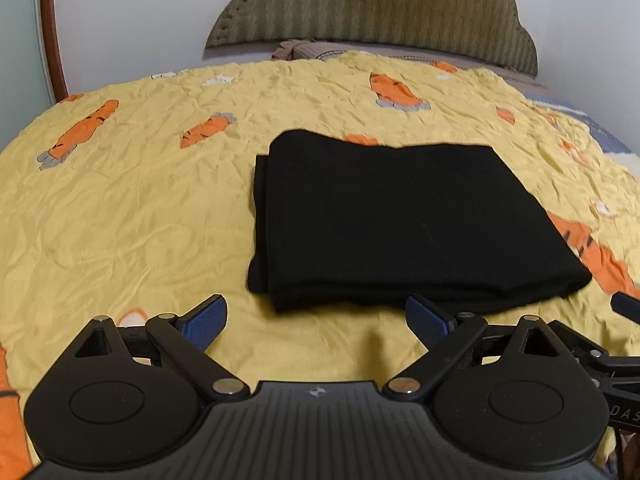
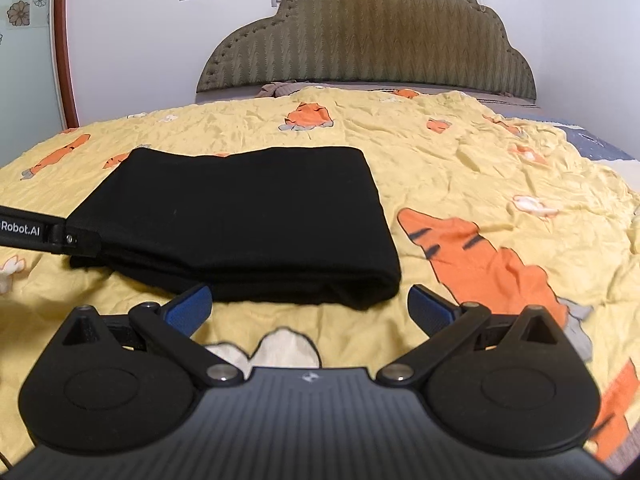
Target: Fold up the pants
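Crumpled yellow bedding printed with orange carrots point(image 1: 120, 208) covered the bed and served as the work surface, and nearest each camera a black two-finger gripper with blue pads hung just above it. On the left gripper point(image 1: 316, 320) the jaws stood wide apart with nothing between them, only bare yellow sheet; the right gripper point(image 2: 308, 308) was likewise spread wide and empty, its blue pads point(image 2: 192, 308) just short of the cloth's near edge. Judging from how things lay, the folding itself looked finished and the step in hand was letting go and drawing clear: that is best done by keeping both pairs of fingers fully spread and lifting away without brushing the near fold, since a snagged pad could drag the top layer and undo the stack. Just beyond the grippers lay the black soft-fabric pants point(image 1: 400, 220), folded into a compact, roughly rectangular bundle several layers thick, the rounded fold facing the cameras, one lower layer peeping out slightly along the left side, the top face smooth and flat. Farther off stood an olive, scalloped, padded headboard point(image 2: 368, 40) against a white wall point(image 2: 140, 40) with two sockets
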A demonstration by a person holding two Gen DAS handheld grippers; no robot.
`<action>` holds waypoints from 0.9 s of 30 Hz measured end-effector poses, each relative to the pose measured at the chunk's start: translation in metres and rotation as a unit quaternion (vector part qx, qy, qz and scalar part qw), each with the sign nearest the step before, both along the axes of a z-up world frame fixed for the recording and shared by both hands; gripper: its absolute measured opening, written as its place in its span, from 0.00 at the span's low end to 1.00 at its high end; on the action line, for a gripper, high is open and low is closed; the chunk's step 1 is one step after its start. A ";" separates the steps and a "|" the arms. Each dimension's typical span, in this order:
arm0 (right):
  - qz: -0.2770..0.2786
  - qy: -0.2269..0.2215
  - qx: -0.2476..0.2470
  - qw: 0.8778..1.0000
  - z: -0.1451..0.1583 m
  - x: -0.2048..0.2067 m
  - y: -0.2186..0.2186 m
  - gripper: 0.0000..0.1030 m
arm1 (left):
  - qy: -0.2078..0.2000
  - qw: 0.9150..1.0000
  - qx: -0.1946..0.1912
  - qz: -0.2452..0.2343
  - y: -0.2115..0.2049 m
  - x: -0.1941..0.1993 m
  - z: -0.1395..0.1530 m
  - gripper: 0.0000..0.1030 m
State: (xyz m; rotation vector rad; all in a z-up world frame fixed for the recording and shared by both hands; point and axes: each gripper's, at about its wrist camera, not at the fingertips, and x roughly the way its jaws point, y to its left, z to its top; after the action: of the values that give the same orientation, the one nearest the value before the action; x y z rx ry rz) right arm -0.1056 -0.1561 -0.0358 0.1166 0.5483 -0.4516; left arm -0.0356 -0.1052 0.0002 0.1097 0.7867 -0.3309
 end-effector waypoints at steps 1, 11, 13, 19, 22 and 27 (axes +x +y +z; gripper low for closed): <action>0.001 0.001 0.001 1.000 0.001 -0.004 0.002 1.00 | 0.001 1.000 0.004 0.001 0.000 -0.003 0.000 0.94; 0.023 0.001 -0.021 1.000 0.013 -0.034 0.028 1.00 | -0.002 1.000 0.001 0.000 0.010 -0.032 0.006 0.94; 0.028 0.001 -0.021 0.999 0.015 -0.038 0.032 1.00 | -0.003 1.000 0.003 0.000 0.011 -0.036 0.007 0.94; 0.038 0.004 -0.030 0.999 0.016 -0.044 0.044 1.00 | 0.002 1.000 0.000 0.002 0.015 -0.038 0.007 0.94; 0.041 0.007 -0.032 0.999 0.016 -0.044 0.046 1.00 | 0.005 1.000 0.001 0.004 0.016 -0.038 0.005 0.94; 0.045 0.009 -0.030 0.998 0.015 -0.042 0.048 1.00 | 0.009 1.000 0.002 0.007 0.017 -0.035 0.000 0.94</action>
State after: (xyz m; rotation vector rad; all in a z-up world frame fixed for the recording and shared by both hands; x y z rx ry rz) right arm -0.1471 -0.1077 -0.0212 0.0297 0.5557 -0.3811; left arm -0.0705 -0.0885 0.0006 0.1041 0.8053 -0.3167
